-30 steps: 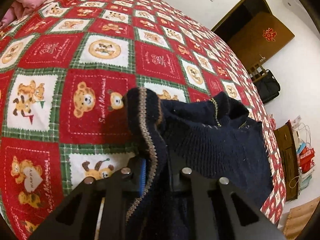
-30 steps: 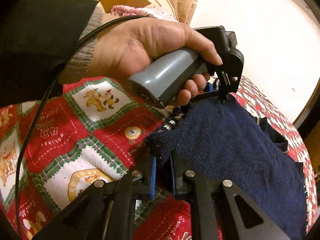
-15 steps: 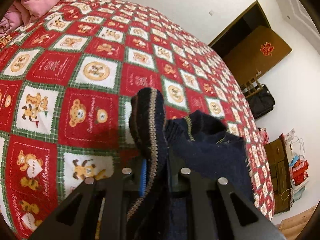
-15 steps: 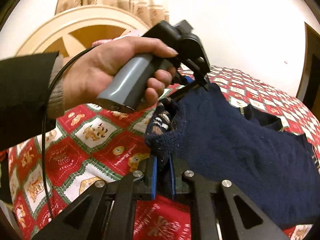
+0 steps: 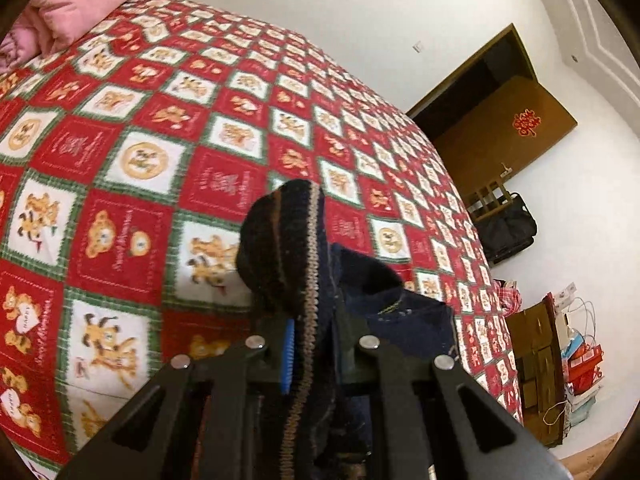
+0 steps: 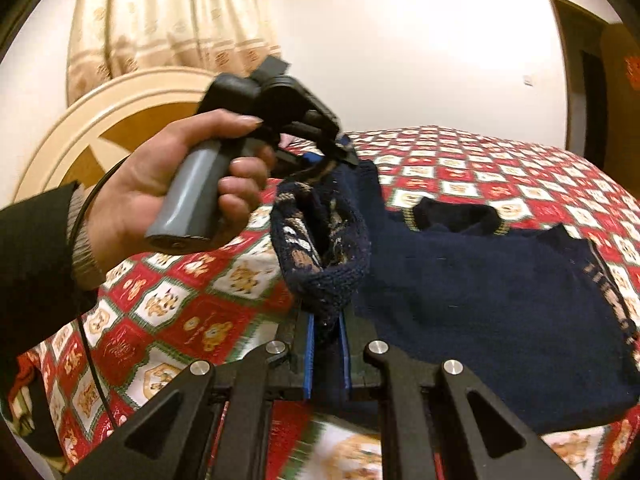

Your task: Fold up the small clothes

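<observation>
A small navy knitted vest [image 6: 480, 280] with a patterned trim lies on the red bear-print bedspread [image 6: 168, 320]. Its neck opening [image 6: 452, 216] faces the far side. My right gripper [image 6: 326, 320] is shut on a bunched edge of the vest and holds it off the bed. My left gripper [image 5: 312, 320] is shut on another trimmed edge [image 5: 288, 240], also lifted; it also shows in the right wrist view [image 6: 340, 152], held by a hand [image 6: 180, 176] just beyond the right one. The rest of the vest stays flat to the right.
The bedspread [image 5: 140, 140] covers the whole bed. A pink pillow [image 5: 68, 4] lies at its far left corner. A wooden headboard [image 6: 100, 136] and curtain [image 6: 160, 20] stand behind. A brown door [image 5: 508, 128], black bag [image 5: 504, 232] and cluttered cabinet [image 5: 540, 340] stand past the bed's right edge.
Both grippers have risen and tilted up, lifting the held edges of the vest higher off the bed. The left gripper has moved up and away from the right wrist camera.
</observation>
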The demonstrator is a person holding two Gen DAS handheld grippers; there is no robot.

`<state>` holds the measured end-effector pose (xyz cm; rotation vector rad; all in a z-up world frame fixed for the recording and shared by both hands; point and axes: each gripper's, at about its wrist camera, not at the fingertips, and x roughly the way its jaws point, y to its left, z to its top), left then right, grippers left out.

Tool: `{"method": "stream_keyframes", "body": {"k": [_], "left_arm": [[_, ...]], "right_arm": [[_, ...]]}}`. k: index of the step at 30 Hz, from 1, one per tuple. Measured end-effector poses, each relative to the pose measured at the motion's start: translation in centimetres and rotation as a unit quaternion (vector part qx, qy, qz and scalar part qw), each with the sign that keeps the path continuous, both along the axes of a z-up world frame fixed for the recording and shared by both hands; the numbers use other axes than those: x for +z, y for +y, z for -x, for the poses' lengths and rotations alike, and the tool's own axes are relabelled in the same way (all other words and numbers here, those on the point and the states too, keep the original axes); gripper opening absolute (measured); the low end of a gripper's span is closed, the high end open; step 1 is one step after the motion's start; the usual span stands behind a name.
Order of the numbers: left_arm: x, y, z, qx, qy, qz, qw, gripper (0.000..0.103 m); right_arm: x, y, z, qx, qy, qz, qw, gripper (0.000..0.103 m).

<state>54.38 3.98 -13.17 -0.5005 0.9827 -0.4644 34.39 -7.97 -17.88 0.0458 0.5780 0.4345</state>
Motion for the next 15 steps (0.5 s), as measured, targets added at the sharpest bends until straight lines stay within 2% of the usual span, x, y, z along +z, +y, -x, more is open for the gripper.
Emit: {"method": "stream_keyframes", "body": {"k": [10, 15], "left_arm": [[2.7, -8.0, 0.0, -0.049, -0.027, -0.008, 0.9984, 0.014], [2.4, -12.1, -0.1, -0.070, -0.025, -0.020, 0.9970, 0.014]], "right_arm": [[1.0, -9.3, 0.3, -0.074, 0.009, -0.057, 0.996, 0.009], [0.4, -12.7, 0.3, -0.101, 0.018, -0.073, 0.992, 0.009]]}}
